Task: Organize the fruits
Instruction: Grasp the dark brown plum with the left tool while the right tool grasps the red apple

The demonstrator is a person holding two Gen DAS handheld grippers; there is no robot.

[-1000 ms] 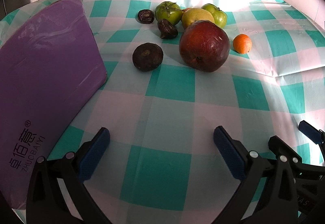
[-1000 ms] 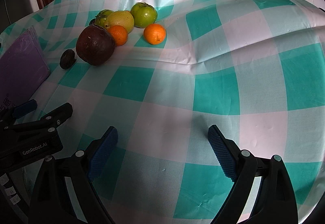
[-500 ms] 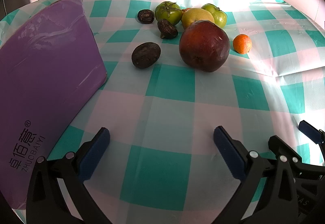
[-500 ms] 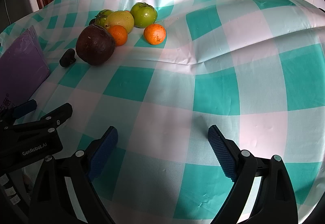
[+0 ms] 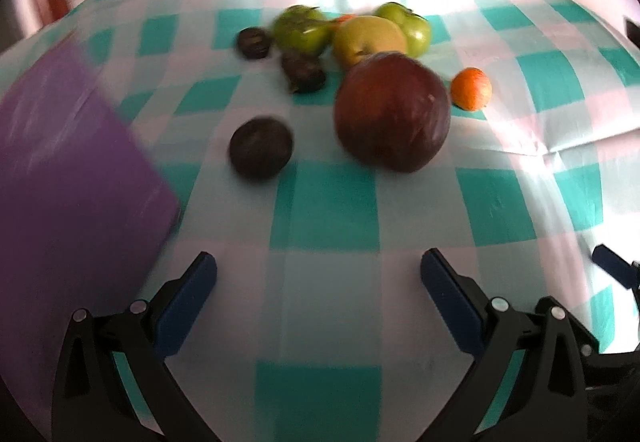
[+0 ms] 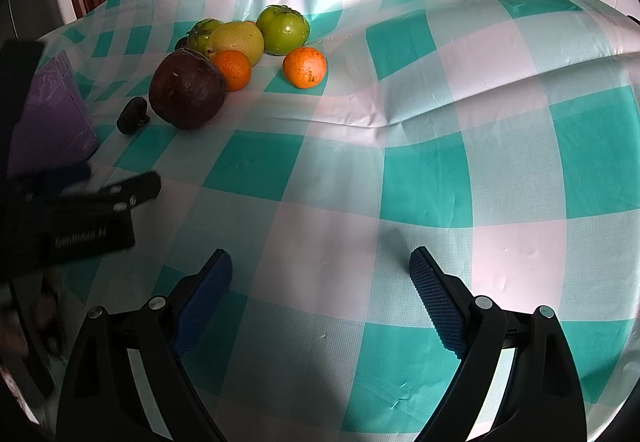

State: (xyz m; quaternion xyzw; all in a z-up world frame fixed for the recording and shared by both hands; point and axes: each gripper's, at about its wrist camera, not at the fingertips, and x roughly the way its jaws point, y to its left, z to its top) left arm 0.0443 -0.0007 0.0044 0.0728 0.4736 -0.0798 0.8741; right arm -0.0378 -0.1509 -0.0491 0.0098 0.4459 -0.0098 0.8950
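Left wrist view, blurred: the left gripper (image 5: 318, 274) has its jaws spread wide with nothing between them, over the checked cloth (image 5: 328, 201) on the desk. Ahead of the jaws lies a small dark fruit (image 5: 261, 151), and just right of it, apart, a big dark red fruit (image 5: 392, 117). Behind these sit a second dark fruit (image 5: 303, 71) and a third (image 5: 253, 43), then a green tomato (image 5: 300, 27), a yellow-green fruit (image 5: 370, 39) and another green tomato (image 5: 408, 25), packed close together. A small orange (image 5: 471, 87) lies just right of the red fruit. A purple board (image 5: 68, 177) fills the left side.

In the right wrist view, the right gripper (image 6: 320, 282) also has its jaws spread and empty above the cloth (image 6: 440, 101). The left gripper (image 6: 92, 209) shows blurred at the left edge. Farther off is the fruit group: the red fruit (image 6: 187, 93) with a dark fruit (image 6: 133, 115) just left of it, an orange (image 6: 233, 69) touching its right side, a larger orange (image 6: 305, 67) apart to the right, and the yellow-green fruit (image 6: 238, 40) between two green tomatoes (image 6: 283, 29). The purple board (image 6: 52, 113) stands at the left.
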